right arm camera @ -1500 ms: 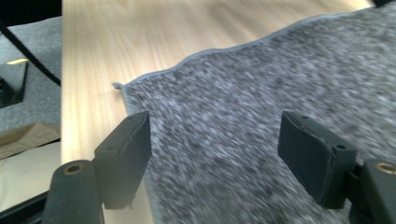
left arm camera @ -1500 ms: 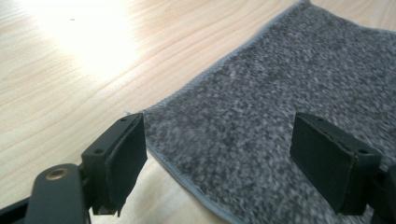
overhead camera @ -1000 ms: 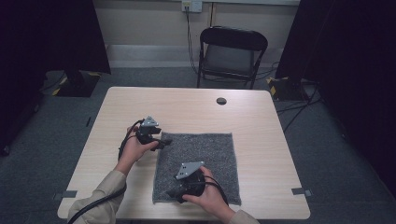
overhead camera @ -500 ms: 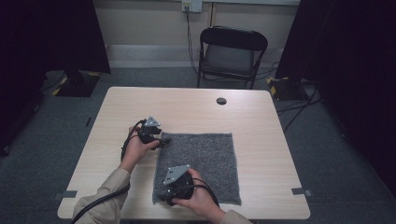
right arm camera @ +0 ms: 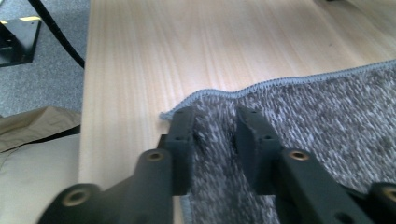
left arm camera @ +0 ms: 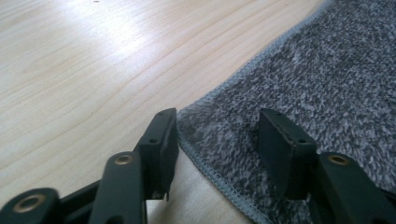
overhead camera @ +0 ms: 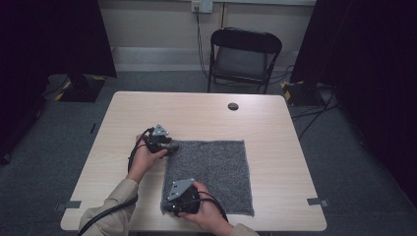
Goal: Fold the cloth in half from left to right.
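Note:
A grey fleecy cloth (overhead camera: 209,172) lies flat on the pale wooden table (overhead camera: 275,128). My left gripper (overhead camera: 172,146) sits at the cloth's far left corner. In the left gripper view, my left gripper (left arm camera: 217,135) is open, its jaws straddling that corner of the cloth (left arm camera: 327,70) low over the table. My right gripper (overhead camera: 166,209) is at the near left corner. In the right gripper view, my right gripper (right arm camera: 215,126) has its jaws drawn close, with the hemmed corner of the cloth (right arm camera: 327,121) bunched between them.
A small black round disc (overhead camera: 233,106) lies on the table's far side. A black folding chair (overhead camera: 243,54) stands beyond the far edge. Cables trail from both grippers off the near left edge. Bare wood surrounds the cloth.
My right gripper has moved left along the cloth's near edge to its near left corner and closed on it. The left gripper has stayed at the far left corner.

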Tool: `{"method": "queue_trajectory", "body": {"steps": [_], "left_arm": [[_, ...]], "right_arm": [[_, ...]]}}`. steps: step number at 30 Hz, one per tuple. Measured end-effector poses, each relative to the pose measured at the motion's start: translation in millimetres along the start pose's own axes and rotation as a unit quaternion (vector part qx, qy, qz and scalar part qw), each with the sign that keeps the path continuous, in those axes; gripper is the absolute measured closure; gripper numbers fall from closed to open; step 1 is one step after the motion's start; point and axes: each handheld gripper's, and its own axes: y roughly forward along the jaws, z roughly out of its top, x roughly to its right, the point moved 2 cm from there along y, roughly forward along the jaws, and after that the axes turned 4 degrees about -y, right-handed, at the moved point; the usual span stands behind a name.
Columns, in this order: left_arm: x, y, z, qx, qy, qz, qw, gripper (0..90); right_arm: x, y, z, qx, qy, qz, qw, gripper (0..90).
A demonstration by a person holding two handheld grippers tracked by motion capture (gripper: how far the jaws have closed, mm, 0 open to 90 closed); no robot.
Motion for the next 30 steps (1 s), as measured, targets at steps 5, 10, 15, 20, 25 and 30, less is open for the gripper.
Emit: {"method": "queue_trajectory", "body": {"steps": [5, 10, 15, 20, 25, 30], "left_arm": [[7.4, 0.6, 0.8, 0.002, 0.017, -0.01, 0.9998, 70.9], [12.2, 1.4, 4.1, -0.009, 0.02, -0.008, 0.9997, 81.1], [12.3, -1.8, 9.5, 0.0, 0.02, -0.02, 0.9996, 84.9], [11.8, -10.4, 20.7, 0.015, 0.012, -0.03, 0.9994, 85.6], [10.6, -20.2, 32.0, 0.02, 0.004, -0.034, 0.9992, 85.6], [8.7, -31.7, 42.2, 0.017, -0.001, -0.035, 0.9993, 85.6]], "right_arm": [[-3.1, 0.0, 0.7, -0.001, -0.006, 0.005, 1.0, 80.9], [-1.2, -0.6, 0.1, 0.0, 0.008, 0.001, 1.0, 84.3], [2.1, -8.0, 0.2, 0.007, 0.02, 0.004, 0.9998, 86.5], [5.3, -15.8, 4.6, 0.021, 0.028, 0.005, 0.9994, 87.9], [5.9, -19.6, 11.0, 0.03, 0.029, 0.012, 0.9991, 88.2], [4.9, -22.7, 18.7, 0.042, 0.032, 0.021, 0.9984, 88.3]]}}
